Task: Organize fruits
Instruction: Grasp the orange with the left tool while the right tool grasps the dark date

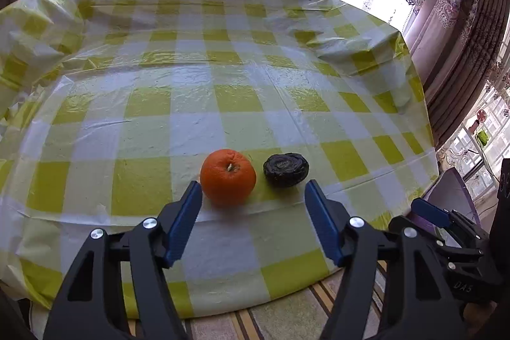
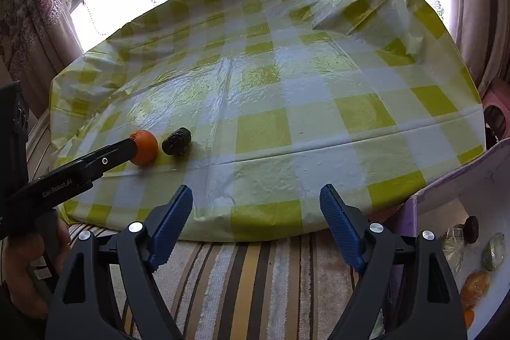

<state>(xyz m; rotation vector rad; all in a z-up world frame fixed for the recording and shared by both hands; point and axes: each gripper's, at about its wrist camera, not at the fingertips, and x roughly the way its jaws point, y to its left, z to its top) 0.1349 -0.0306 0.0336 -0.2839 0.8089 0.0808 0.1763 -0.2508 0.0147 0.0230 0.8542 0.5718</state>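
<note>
1. The round, bright orange fruit (image 1: 228, 181) sits on the glossy yellow-and-white checked plastic tablecloth (image 1: 242, 104) near its front edge, with a dark, wrinkled, flattened fruit (image 1: 286, 169) just beside it on the right, apart from it by a narrow gap.
2. The left gripper (image 1: 253, 191) has its blue-padded fingers spread wide and empty; the left pad is close to the orange's side, and the orange is not yet between them.
3. The right gripper (image 2: 256, 196) hangs back over the table's front edge and the striped rug (image 2: 255, 276), fingers likewise apart, holding nothing.
4. Risk, as I judge it: the orange is smooth and round, so an off-centre squeeze could send it rolling toward the front edge, or the right finger could nudge the dark fruit (they lie very close).
5. The pale purple tray (image 2: 462, 180) at the right is cut off by the frame; a few fruits inside it are blurred, and I cannot name them. From the right wrist view the left gripper's tip covers part of the orange.
</note>
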